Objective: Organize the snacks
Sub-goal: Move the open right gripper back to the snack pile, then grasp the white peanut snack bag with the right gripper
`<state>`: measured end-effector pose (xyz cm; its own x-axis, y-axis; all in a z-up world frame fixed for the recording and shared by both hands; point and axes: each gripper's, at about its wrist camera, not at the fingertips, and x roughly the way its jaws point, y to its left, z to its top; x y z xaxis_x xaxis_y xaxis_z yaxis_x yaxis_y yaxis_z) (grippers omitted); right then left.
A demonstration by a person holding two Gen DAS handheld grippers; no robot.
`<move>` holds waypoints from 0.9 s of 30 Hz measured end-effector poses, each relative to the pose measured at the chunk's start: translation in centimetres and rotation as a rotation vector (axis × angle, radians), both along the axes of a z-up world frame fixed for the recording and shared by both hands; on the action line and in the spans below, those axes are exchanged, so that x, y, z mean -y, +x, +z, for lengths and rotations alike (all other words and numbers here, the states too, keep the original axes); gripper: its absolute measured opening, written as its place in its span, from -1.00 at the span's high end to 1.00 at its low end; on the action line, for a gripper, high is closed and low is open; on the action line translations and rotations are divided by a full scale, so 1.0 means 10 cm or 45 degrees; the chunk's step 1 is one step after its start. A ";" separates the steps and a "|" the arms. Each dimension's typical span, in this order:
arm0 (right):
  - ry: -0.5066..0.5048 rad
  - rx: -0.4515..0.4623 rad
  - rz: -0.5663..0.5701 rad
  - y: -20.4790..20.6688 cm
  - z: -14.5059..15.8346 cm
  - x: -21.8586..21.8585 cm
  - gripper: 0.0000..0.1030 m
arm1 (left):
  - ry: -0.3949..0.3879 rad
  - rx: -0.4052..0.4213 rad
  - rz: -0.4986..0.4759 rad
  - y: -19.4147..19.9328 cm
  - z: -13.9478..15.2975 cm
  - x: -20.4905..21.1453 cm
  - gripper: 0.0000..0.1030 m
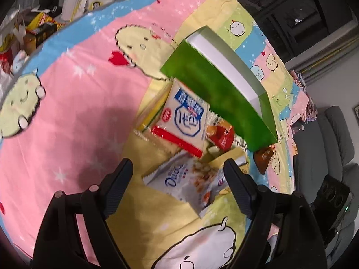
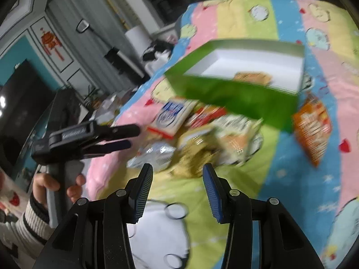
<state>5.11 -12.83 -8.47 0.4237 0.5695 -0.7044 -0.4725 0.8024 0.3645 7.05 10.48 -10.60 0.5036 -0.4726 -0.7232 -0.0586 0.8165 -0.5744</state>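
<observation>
A green box (image 1: 215, 94) with a white inside stands open on the cartoon-print bedspread (image 1: 78, 116). In the right wrist view the green box (image 2: 235, 96) has one tan packet (image 2: 252, 77) lying in it. A heap of snack packets lies in front of it, topped by a white, blue and red cracker pack (image 1: 186, 116). My left gripper (image 1: 177, 162) is open just over a pale blue-white packet (image 1: 186, 183), its fingers wide of the packet's edges. My right gripper (image 2: 177, 168) is open and empty, short of a silver packet (image 2: 154, 154) and a yellow one (image 2: 197, 148).
An orange snack bag (image 2: 311, 130) lies right of the box. The left gripper (image 2: 135, 137) and the hand (image 2: 44, 186) holding it come in from the left of the right wrist view. Boxes and clutter (image 1: 40, 31) lie past the bed's far edge. A grey sofa (image 1: 336, 134) stands at the right.
</observation>
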 end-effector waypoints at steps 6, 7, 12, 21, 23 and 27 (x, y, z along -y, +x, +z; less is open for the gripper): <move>-0.001 -0.066 0.073 -0.06 -0.15 -0.33 0.08 | -0.026 -0.012 -0.040 0.04 -0.07 0.04 -0.61; -0.010 -0.074 0.076 -0.05 -0.18 -0.39 0.02 | -0.026 -0.013 -0.049 0.05 -0.09 0.04 -0.61; -0.027 -0.097 0.058 0.02 -0.24 -0.58 -0.12 | -0.022 -0.021 -0.085 0.12 -0.15 0.09 -0.61; -0.053 -0.099 0.014 0.16 -0.30 -0.68 -0.15 | -0.096 -0.027 -0.143 0.08 -0.16 0.06 -0.57; -0.031 -0.113 0.008 0.17 -0.30 -0.67 -0.18 | -0.115 -0.034 -0.152 0.09 -0.17 0.05 -0.57; -0.005 -0.159 0.010 0.20 -0.32 -0.65 -0.18 | -0.130 -0.055 -0.159 0.11 -0.18 0.03 -0.60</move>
<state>7.12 -6.38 -11.62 0.3283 0.5698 -0.7534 -0.4300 0.8003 0.4179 8.14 10.17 -12.39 0.4059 -0.6016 -0.6881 0.0128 0.7565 -0.6538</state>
